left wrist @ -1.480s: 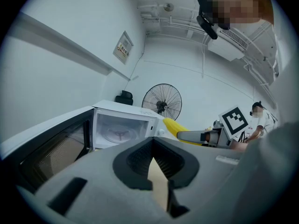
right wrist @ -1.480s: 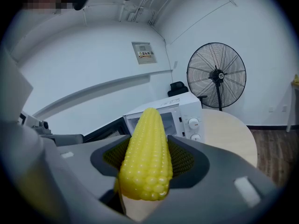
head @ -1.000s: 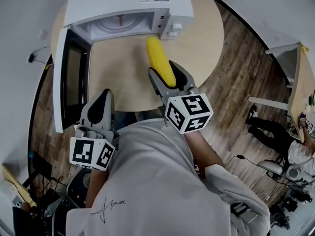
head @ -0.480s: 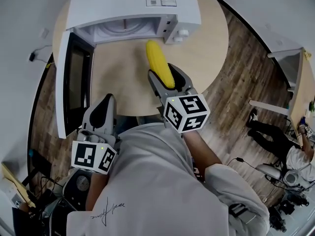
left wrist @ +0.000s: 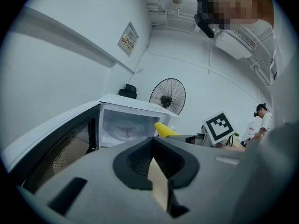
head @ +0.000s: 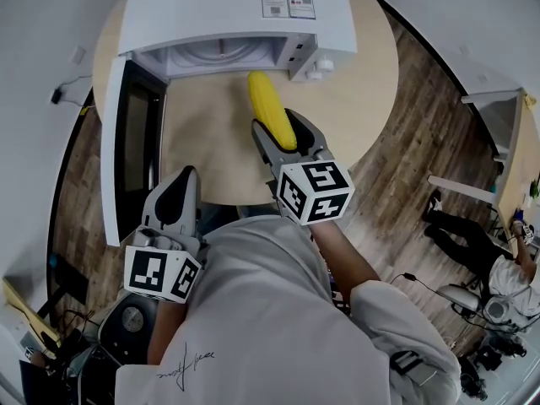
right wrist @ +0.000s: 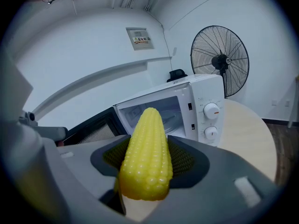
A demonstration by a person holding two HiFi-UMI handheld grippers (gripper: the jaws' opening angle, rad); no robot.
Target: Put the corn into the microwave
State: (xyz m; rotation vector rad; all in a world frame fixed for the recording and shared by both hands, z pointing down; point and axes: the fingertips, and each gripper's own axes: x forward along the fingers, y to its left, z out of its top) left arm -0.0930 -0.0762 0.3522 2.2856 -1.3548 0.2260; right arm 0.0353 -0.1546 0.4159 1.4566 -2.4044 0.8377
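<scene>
Round pale wooden desk point(head: 359, 99) over dark plank floor point(head: 422, 167), filling the upper middle of the head view. At the desk's top edge, boxy white microwave point(head: 228, 15), dark-windowed door point(head: 135, 154) swung wide toward the left of the frame, cavity mouth facing down the frame.

Just below that mouth and right of centre, long yellow corn cob point(head: 267, 108): bright, tapered, rows of small even kernels, no husk, rounded tip toward the microwave. Held above the desk, outside the oven. Clamped at the thick end by the right claw point(head: 278, 125), dark ribbed pads pressed on both sides. Plain in the right gripper view, with the cob point(right wrist: 145, 157) filling the gap.

Lower left of the head view, left claw point(head: 180, 184). Drawn together with nothing between, over the desk's near edge, just right of the door.

Hard to make out:
- Cob's thick end in the head view, sunk between the pads.
- In the left gripper view, only a yellow sliver of the cob point(left wrist: 164, 129) past the claw body.
- Oven interior mostly under the roof from above.
- Glass turntable point(left wrist: 122, 130) clear only in the left gripper view.
- Label print on the microwave top too small to read.
- Black pedestal fan point(right wrist: 219, 62) in the background, lower stand hidden behind microwave and desk.
</scene>
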